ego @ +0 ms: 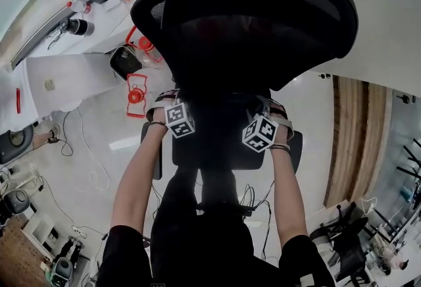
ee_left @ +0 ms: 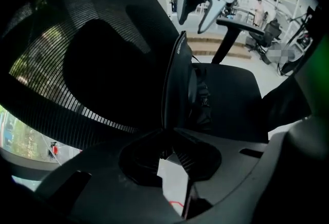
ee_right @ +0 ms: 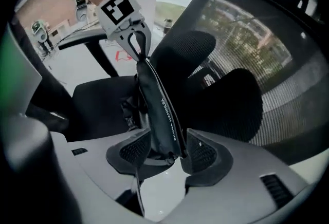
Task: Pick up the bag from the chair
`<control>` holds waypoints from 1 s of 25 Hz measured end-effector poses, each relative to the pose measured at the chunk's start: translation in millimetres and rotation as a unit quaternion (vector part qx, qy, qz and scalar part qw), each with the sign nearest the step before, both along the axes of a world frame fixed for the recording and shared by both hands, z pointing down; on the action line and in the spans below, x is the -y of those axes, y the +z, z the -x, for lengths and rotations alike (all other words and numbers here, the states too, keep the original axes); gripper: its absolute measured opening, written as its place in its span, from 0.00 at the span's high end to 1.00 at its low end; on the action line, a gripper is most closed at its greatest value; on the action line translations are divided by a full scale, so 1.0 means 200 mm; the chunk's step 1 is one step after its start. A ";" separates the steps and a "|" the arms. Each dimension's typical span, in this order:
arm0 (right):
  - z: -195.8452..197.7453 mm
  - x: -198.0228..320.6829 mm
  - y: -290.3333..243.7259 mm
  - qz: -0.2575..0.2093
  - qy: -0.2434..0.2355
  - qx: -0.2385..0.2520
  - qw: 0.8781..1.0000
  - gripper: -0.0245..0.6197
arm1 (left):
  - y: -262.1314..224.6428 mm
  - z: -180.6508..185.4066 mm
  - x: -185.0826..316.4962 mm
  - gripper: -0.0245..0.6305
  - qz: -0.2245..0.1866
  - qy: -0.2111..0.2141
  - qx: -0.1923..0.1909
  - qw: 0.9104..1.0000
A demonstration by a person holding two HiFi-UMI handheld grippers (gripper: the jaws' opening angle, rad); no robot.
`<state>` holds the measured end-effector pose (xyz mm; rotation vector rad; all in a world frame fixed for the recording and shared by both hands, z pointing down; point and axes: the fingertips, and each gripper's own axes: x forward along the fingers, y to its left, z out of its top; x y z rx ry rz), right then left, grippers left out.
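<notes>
A black bag (ee_right: pixel 159 110) with a printed edge stands on the seat (ee_left: pixel 231 89) of a black mesh-backed office chair (ego: pixel 256 9). Its top edge (ee_left: pixel 172 84) is stretched between my two grippers. My left gripper (ee_left: pixel 167 138) is shut on one end of that edge, and it also shows from across the bag (ee_right: pixel 138 53). My right gripper (ee_right: pixel 163 153) has both pads against the other end. In the left gripper view, the right gripper (ee_left: pixel 191 25) hangs above the seat. From the head, the chair back hides most of the bag, and both marker cubes (ego: pixel 179 120) (ego: pixel 260 133) sit just under it.
The chair's armrests (ee_left: pixel 241 25) (ee_right: pixel 85 38) flank the seat. On the floor lie cables, red frames (ego: pixel 136 91) and a white panel (ego: pixel 66 78) to the left. A wooden strip (ego: pixel 355 141) runs along the right, with other chairs (ego: pixel 348 246) beyond it.
</notes>
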<state>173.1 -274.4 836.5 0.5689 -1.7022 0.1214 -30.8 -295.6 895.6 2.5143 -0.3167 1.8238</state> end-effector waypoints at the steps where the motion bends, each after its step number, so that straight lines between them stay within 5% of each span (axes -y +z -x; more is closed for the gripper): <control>1: -0.01 0.02 0.04 0.004 -0.008 -0.008 1.000 0.64 | 0.00 0.00 -0.01 0.88 0.002 0.000 -0.003 1.000; 8: -0.06 0.08 0.26 0.038 -0.034 -0.057 0.997 0.60 | 0.05 0.02 -0.04 0.87 0.001 -0.006 -0.003 1.000; 13: -0.07 0.07 0.28 0.026 -0.064 -0.070 0.995 0.88 | 0.06 0.01 0.00 0.83 0.003 -0.028 -0.008 1.000; 20: -0.05 0.04 0.29 0.022 -0.066 -0.050 0.996 0.92 | 0.05 0.02 0.08 0.71 -0.006 -0.030 -0.016 0.999; 25: -0.07 0.00 0.27 0.021 -0.069 -0.042 0.997 0.92 | 0.05 -0.01 0.02 0.69 0.032 -0.011 -0.013 0.999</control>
